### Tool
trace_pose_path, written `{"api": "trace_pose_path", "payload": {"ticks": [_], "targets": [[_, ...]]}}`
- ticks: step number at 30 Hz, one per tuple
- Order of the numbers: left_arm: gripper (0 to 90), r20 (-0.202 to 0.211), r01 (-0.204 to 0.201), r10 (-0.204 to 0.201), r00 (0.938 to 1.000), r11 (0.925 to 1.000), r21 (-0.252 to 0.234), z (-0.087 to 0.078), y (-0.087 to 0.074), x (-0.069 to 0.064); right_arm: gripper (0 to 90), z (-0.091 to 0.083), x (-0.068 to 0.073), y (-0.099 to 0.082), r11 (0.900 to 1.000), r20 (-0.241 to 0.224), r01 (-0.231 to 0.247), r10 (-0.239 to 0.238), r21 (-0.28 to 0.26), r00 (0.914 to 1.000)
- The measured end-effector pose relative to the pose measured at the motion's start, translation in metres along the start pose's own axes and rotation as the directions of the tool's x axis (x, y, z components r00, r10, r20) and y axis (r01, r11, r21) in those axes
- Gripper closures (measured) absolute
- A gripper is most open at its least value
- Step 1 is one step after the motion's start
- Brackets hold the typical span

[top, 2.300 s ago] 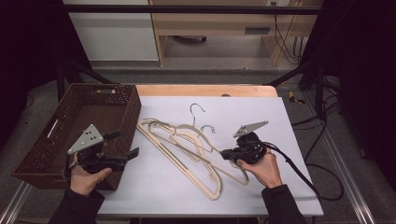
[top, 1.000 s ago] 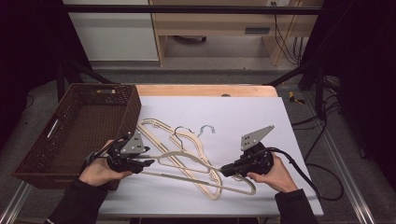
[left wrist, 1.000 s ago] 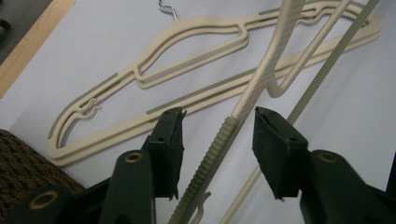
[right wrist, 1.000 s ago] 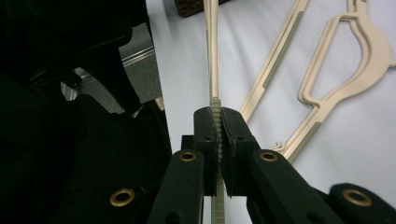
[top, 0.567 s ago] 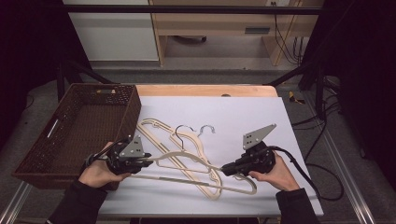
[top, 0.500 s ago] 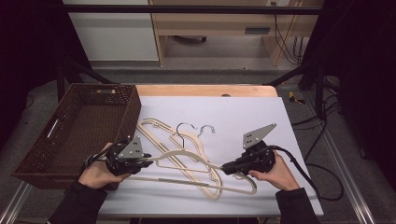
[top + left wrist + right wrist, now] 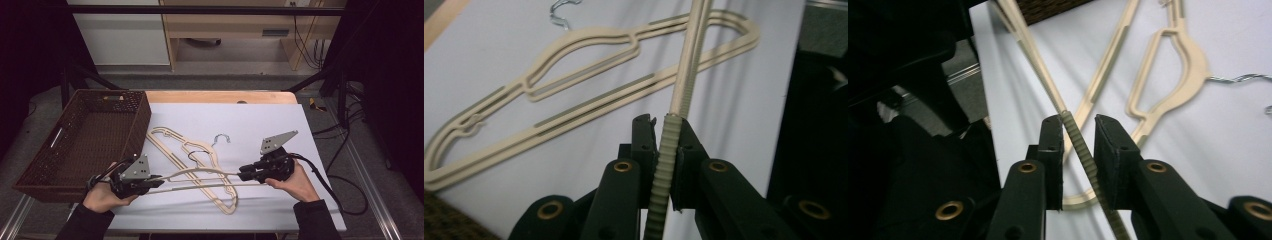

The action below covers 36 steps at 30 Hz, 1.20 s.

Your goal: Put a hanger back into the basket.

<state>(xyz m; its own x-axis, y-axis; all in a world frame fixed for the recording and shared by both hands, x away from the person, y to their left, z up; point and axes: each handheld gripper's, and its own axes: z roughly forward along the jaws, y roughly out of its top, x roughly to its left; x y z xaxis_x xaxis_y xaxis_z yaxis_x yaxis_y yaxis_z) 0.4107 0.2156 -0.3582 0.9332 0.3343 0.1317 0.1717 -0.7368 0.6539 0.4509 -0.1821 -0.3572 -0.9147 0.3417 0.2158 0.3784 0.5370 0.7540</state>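
Left fingers (image 7: 663, 150) are clamped on one ribbed end of the raised hanger (image 7: 200, 179); their jaws have just closed. Right fingers (image 7: 1078, 150) straddle its other end, jaws just parted, the rib touching one pad at most. The hanger hangs level over the worktop (image 7: 310, 200) at 6 o'clock, spanning both grippers. To do the handover well, the right jaws should clear fully before the left swings the hanger toward the basket (image 7: 65, 150) at 9 o'clock. Count: three hangers, two flat near the centre; one basket.

No text, label, brand, number or sign can be read in any view
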Motion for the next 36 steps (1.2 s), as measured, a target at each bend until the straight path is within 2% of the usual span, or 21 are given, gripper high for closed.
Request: {"api": "trace_pose_path", "payload": {"ticks": [4, 6, 8, 9, 10, 12, 13, 16, 17, 18, 19, 20, 21, 23, 27, 29, 31, 35, 36], "targets": [[84.5, 0.017, 0.019, -0.019, 0.9997, 0.9991, -0.038, -0.004, 0.002, -0.003, 71.3, -0.001, -0.001, -0.002, 0.9997, 0.037, 0.005, -0.004, -0.025, 0.9993], [84.7, 0.026, 0.014, -0.012, 0.9996, 0.9987, -0.048, -0.005, 0.003, -0.005, 70.5, -0.001, -0.002, -0.002, 0.9996, 0.042, -0.007, 0.008, -0.029, 0.9991], [85.0, 0.027, 0.018, -0.016, 0.9995, 0.9973, -0.072, -0.006, 0.005, -0.008, 70.7, -0.001, -0.003, -0.003, 0.9994, 0.074, -0.007, 0.01, -0.034, 0.9972], [85.1, 0.02, 0.026, -0.024, 0.9995, 0.9965, -0.08, -0.007, 0.005, -0.009, 69.4, -0.001, -0.004, -0.004, 0.9992, 0.087, -0.008, 0.011, -0.04, 0.9962], [85.2, -0.021, 0.013, -0.015, 0.9997, 0.9981, -0.061, -0.007, 0.007, -0.012, 67.8, -0.001, -0.005, -0.004, 0.9987, 0.094, -0.012, 0.017, -0.05, 0.9954], [85.3, -0.037, 0.028, -0.032, 0.9988, 0.996, -0.085, -0.007, 0.006, -0.013, 63.9, -0.004, -0.006, -0.006, 0.9962, 0.111, -0.02, 0.029, -0.084, 0.9934], [85.4, -0.03, 0.049, -0.052, 0.9982, 0.9931, -0.107, -0.007, 0.006, -0.011, 61.0, -0.005, -0.006, -0.007, 0.9949, 0.13, -0.018, 0.031, -0.099, 0.9911], [85.4, -0.064, 0.09, -0.098, 0.9931, 0.9881, -0.125, -0.011, 0.006, -0.009, 54.8, -0.008, -0.008, -0.012, 0.9887, 0.179, -0.03, 0.056, -0.147, 0.9823], [85.4, -0.068, 0.094, -0.104, 0.9922, 0.9867, -0.132, -0.012, 0.006, -0.008, 52.1, -0.01, -0.009, -0.015, 0.984, 0.191, -0.037, 0.071, -0.174, 0.9791], [85.4, -0.072, 0.114, -0.126, 0.9894, 0.9818, -0.152, -0.012, 0.005, -0.008, 49.6, -0.011, -0.009, -0.016, 0.9805, 0.204, -0.043, 0.082, -0.192, 0.9755], [85.4, -0.083, 0.119, -0.134, 0.9875, 0.9802, -0.158, -0.013, 0.005, -0.008, 45.2, -0.012, -0.009, -0.019, 0.9749, 0.223, -0.055, 0.104, -0.216, 0.9692], [85.4, -0.091, 0.129, -0.146, 0.985, 0.9772, -0.168, -0.014, 0.006, -0.007, 43.6, -0.013, -0.009, -0.021, 0.9722, 0.234, -0.053, 0.108, -0.228, 0.9661], [85.4, -0.101, 0.132, -0.151, 0.9834, 0.9757, -0.175, -0.015, 0.006, -0.006, 38.8, -0.015, -0.009, -0.025, 0.9659, 0.262, -0.05, 0.118, -0.254, 0.9578], [85.4, -0.114, 0.144, -0.168, 0.9793, 0.9712, -0.19, -0.018, 0.006, -0.004, 32.0, -0.017, -0.009, -0.029, 0.9572, 0.287, -0.047, 0.132, -0.286, 0.9488], [85.4, -0.124, 0.162, -0.193, 0.9733, 0.9615, -0.222, -0.027, 0.006, 0.001, 20.5, -0.023, -0.01, -0.039, 0.931, 0.343, -0.06, 0.192, -0.36, 0.9195], [85.3, -0.125, 0.168, -0.202, 0.9713, 0.9552, -0.244, -0.034, 0.006, 0.004, 16.2, -0.026, -0.01, -0.044, 0.9219, 0.358, -0.075, 0.221, -0.38, 0.9072], [85.3, -0.121, 0.176, -0.215, 0.9691, 0.9461, -0.272, -0.043, 0.007, 0.008, 13.5, -0.027, -0.009, -0.046, 0.915, 0.373, -0.089, 0.248, -0.393, 0.8942], [85.3, -0.138, 0.181, -0.231, 0.9631, 0.9352, -0.305, -0.062, 0.009, 0.018, 10.2, -0.029, -0.009, -0.052, 0.9086, 0.389, -0.096, 0.267, -0.407, 0.8818], [85.3, -0.142, 0.181, -0.233, 0.9621, 0.934, -0.308, -0.066, 0.008, 0.02, 9.4, -0.03, -0.009, -0.053, 0.9103, 0.396, -0.095, 0.266, -0.403, 0.879]]}}
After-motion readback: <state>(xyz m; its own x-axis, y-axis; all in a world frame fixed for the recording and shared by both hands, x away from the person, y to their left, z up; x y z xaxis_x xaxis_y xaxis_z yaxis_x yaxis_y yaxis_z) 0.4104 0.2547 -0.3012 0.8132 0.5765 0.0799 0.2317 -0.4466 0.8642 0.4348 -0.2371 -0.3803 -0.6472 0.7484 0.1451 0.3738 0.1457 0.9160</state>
